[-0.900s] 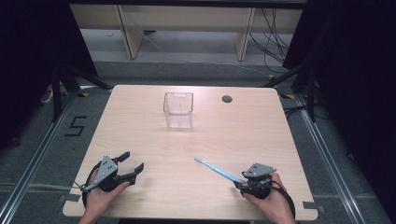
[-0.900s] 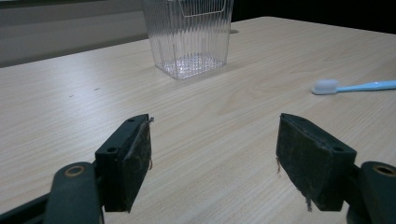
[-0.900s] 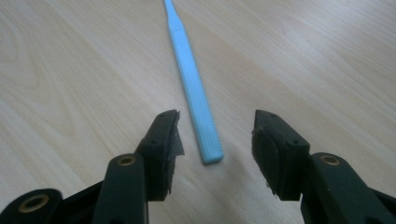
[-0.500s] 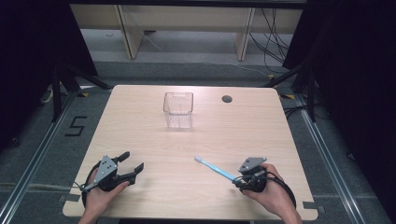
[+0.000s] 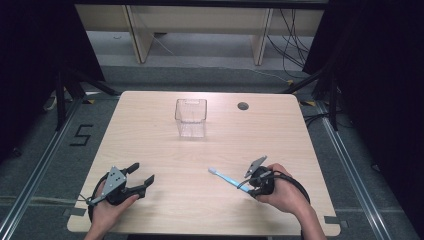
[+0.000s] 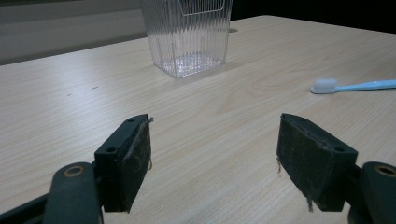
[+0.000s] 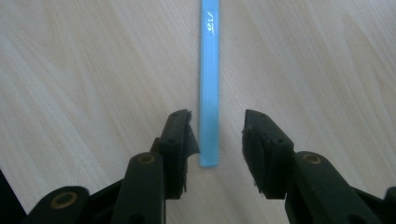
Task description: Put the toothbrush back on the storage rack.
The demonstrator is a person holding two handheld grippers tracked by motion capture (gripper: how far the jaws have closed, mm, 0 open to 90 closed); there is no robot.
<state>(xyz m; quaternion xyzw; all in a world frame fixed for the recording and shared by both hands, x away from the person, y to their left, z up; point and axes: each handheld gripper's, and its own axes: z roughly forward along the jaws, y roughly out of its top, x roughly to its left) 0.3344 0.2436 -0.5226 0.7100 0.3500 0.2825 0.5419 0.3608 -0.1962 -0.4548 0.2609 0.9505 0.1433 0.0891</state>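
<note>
Right gripper view: my right jaws [image 7: 217,135] straddle handle end of light-blue plastic toothbrush [image 7: 208,84], not yet pinching, lined up for pickup. Left jaws [image 6: 215,158] wide apart, empty, idle near desk's [image 5: 150,135] front-left corner.

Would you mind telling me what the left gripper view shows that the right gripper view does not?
The left gripper view alone shows the clear ribbed cup, the toothbrush's white bristle head and the left gripper, its jaws wide apart over bare wood. The right gripper view alone shows the right gripper, its open jaws straddling the handle's end. Both share the blue toothbrush lying on the wooden table.
</note>
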